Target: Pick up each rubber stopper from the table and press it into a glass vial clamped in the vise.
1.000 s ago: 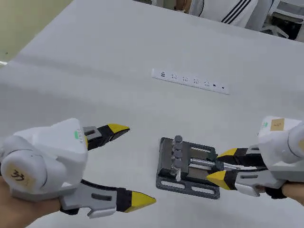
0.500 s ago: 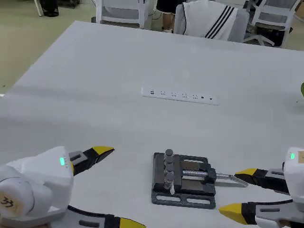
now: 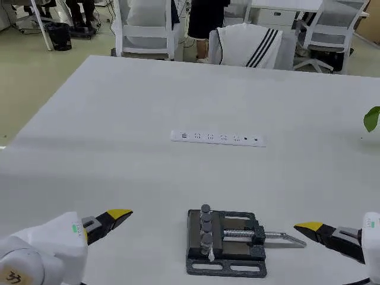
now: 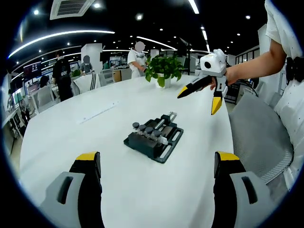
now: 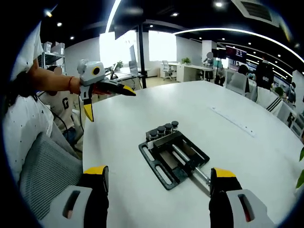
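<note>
A small black vise [image 3: 228, 256] stands on the white table [image 3: 119, 148], near its front edge. A row of several glass vials [image 3: 205, 228] with dark stoppers on top is clamped along its left jaw. The vise [image 4: 154, 138] lies ahead of my left gripper [image 4: 157, 159], which is open and empty. My right gripper [image 5: 158, 172] is also open and empty, with the vise [image 5: 173, 156] and vials [image 5: 164, 129] ahead of it. In the head view one yellow fingertip [image 3: 119, 215] of the left gripper lies left of the vise, one fingertip [image 3: 310, 226] of the right gripper right of the screw handle [image 3: 284, 236].
A white power strip [image 3: 217, 138] lies across the table's middle. Chairs [image 3: 246, 44] stand beyond the far edge, with people behind them. A potted plant [image 4: 164, 71] stands on the table's right side; a leaf [image 3: 372, 119] shows at the edge.
The head camera has tilted up. Both grippers have drawn back from the vise toward the person; the right one has left the screw handle. Both stay open.
</note>
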Available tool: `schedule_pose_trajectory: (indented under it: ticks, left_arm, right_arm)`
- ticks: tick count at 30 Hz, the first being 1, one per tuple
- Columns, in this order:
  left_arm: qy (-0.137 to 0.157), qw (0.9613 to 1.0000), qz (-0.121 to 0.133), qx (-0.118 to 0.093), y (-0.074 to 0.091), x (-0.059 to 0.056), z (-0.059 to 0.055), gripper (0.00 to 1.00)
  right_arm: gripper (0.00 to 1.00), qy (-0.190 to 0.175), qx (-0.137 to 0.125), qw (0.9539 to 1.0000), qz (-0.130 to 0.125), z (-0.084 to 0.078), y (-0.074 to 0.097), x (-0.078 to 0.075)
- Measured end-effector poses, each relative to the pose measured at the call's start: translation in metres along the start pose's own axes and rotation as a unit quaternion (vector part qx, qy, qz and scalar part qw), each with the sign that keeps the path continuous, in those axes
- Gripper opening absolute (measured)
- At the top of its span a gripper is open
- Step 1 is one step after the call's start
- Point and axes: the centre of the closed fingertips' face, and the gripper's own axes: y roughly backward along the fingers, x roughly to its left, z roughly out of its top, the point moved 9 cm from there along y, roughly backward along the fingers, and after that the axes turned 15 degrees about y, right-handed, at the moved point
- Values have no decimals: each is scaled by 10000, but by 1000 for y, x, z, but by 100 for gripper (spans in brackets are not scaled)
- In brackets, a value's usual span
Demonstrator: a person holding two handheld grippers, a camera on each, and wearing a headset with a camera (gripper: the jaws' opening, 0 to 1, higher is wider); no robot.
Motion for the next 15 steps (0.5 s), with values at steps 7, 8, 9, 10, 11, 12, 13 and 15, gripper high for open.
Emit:
schedule_pose_trajectory:
  ticks: [7,8,9,10,11,12,13,15]
  left_arm:
    - [42,10000,29,48,1,1,-8,99]
    - [40,10000,42,54,1,1,-9,99]
    - [45,10000,45,53,1,1,-9,99]
    - [56,10000,41,45,1,2,-10,99]
    - [57,10000,42,41,1,3,-10,99]
    - [48,10000,49,47,1,3,-10,99]
    - [53,10000,48,48,1,3,-10,99]
    - [59,10000,35,44,0,2,-9,99]
  right_arm:
    - [93,-30,-1,10000,72,-9,0,4]
    - [93,-27,26,10000,79,-10,1,4]
    - [93,-32,25,10000,77,-11,1,5]
    - [93,-49,23,10000,70,-11,2,5]
    - [93,-56,20,10000,55,-11,3,6]
    - [93,-52,21,10000,43,-11,3,6]
    - [93,-52,22,10000,29,-11,4,6]
    - [92,-86,29,10000,7,-12,5,5]
